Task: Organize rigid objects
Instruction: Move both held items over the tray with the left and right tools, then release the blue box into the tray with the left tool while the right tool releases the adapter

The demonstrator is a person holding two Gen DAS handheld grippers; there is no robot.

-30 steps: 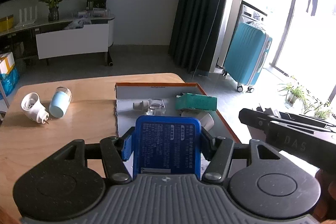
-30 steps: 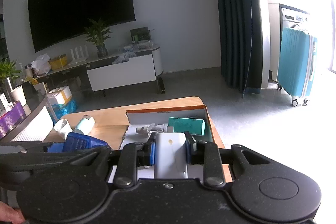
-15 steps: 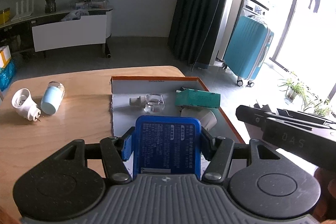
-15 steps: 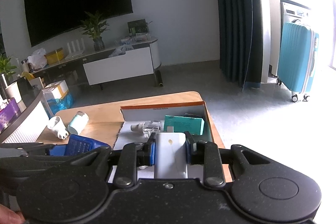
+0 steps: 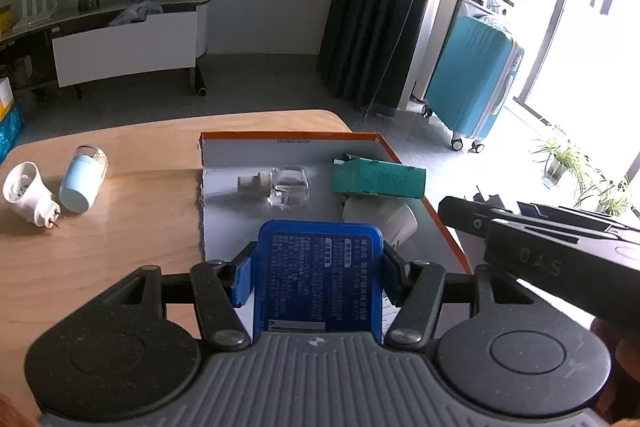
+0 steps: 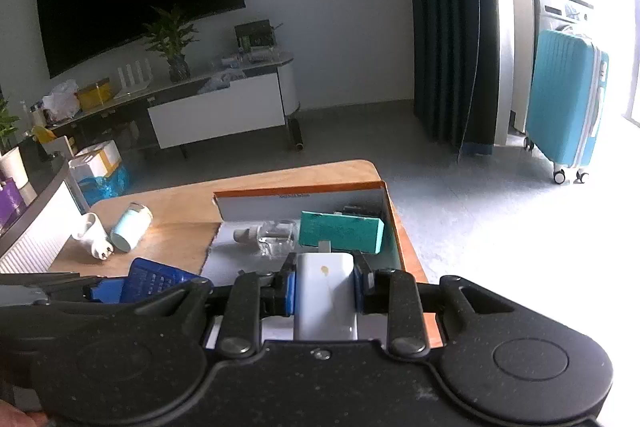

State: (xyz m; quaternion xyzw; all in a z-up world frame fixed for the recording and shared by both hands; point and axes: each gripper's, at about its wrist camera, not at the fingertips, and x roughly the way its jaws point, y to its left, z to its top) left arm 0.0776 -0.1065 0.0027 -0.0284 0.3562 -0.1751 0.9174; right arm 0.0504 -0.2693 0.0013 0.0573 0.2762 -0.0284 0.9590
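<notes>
Left gripper [image 5: 319,277] is clamped on a flat blue printed card-shaped pack [image 5: 319,283], held over the near end of the orange-rimmed white cardboard box [image 5: 448,227]. Right gripper [image 6: 325,289] is clamped on a white rectangular plastic adapter [image 6: 325,291], over the box's near right side.

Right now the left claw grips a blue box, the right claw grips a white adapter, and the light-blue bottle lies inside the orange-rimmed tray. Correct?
Not quite. The bottle lies on the table, left of the tray, as the left wrist view shows. The left claw does grip the blue box, the right claw the adapter.
</notes>
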